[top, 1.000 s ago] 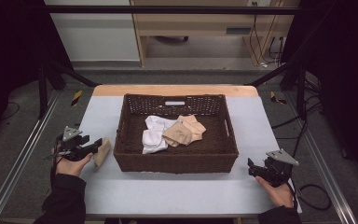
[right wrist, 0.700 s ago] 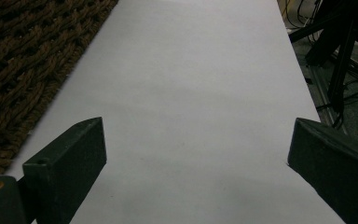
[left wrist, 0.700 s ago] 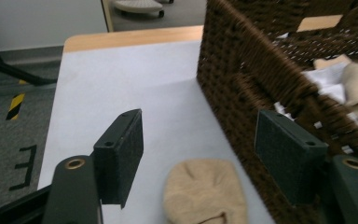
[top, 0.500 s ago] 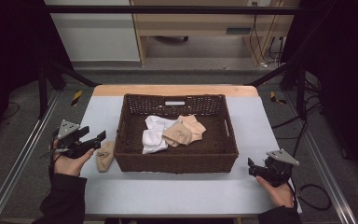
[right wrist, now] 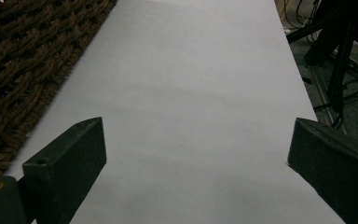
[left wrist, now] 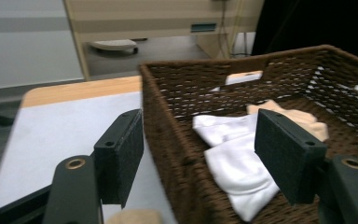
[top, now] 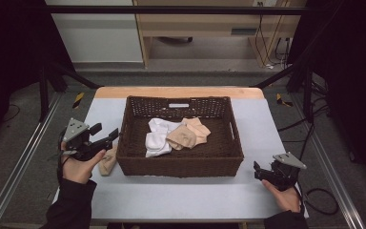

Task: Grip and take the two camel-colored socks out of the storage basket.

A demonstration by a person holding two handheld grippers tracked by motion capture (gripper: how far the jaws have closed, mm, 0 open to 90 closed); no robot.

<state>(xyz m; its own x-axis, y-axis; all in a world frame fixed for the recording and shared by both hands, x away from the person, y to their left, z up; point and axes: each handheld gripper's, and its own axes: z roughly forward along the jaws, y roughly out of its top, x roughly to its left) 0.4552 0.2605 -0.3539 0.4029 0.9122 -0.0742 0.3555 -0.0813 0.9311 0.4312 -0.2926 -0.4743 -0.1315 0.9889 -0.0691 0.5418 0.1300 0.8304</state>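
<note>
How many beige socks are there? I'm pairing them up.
3: two in the basket, overlapping, one on the table beside its left wall. More may hide underneath.

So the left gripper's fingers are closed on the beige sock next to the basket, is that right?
Not quite. The left gripper is open, with nothing between its fingers. The beige sock lies on the table beside the basket, below the gripper. The high view shows this, and the left gripper view shows the fingers apart.

Dim room, soft overhead light on table, dark edges, slight blur
</note>
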